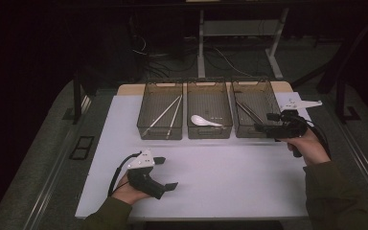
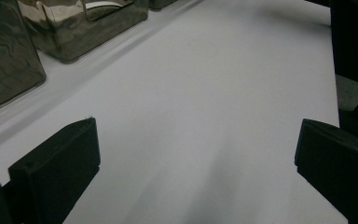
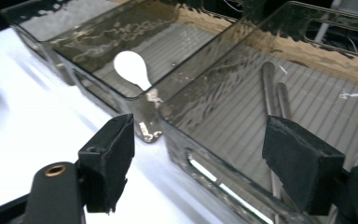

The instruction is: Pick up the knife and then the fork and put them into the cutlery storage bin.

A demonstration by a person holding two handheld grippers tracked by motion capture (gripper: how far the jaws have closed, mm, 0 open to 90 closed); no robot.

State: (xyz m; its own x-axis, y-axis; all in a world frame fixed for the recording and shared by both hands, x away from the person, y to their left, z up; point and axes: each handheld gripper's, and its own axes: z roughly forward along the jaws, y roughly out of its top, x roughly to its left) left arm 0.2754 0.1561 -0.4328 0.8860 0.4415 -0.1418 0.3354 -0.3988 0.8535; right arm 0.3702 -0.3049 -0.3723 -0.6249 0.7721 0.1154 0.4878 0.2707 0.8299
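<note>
Right hand-held gripper [image 3: 198,163] released at the right bin's [image 3: 223,182] wall — dark chopsticks [image 3: 272,88] inside; left hand-held gripper [image 2: 196,163] released.

In the right gripper view, the right bin [image 3: 279,107] was cut off by the top and right edges. The two metal rods [image 3: 274,95] in it were hidden at their near ends behind one jaw. The white spoon [image 3: 131,69] in the middle bin [image 3: 135,42] was seen by its bowl alone, its handle lost behind the bin wall.

In the left gripper view, two bins [image 2: 74,28] were cropped by the top and left edges, their contents too blurred to tell.

In the high view, the floor cables [image 1: 148,55] were too dark to be traced.
</note>
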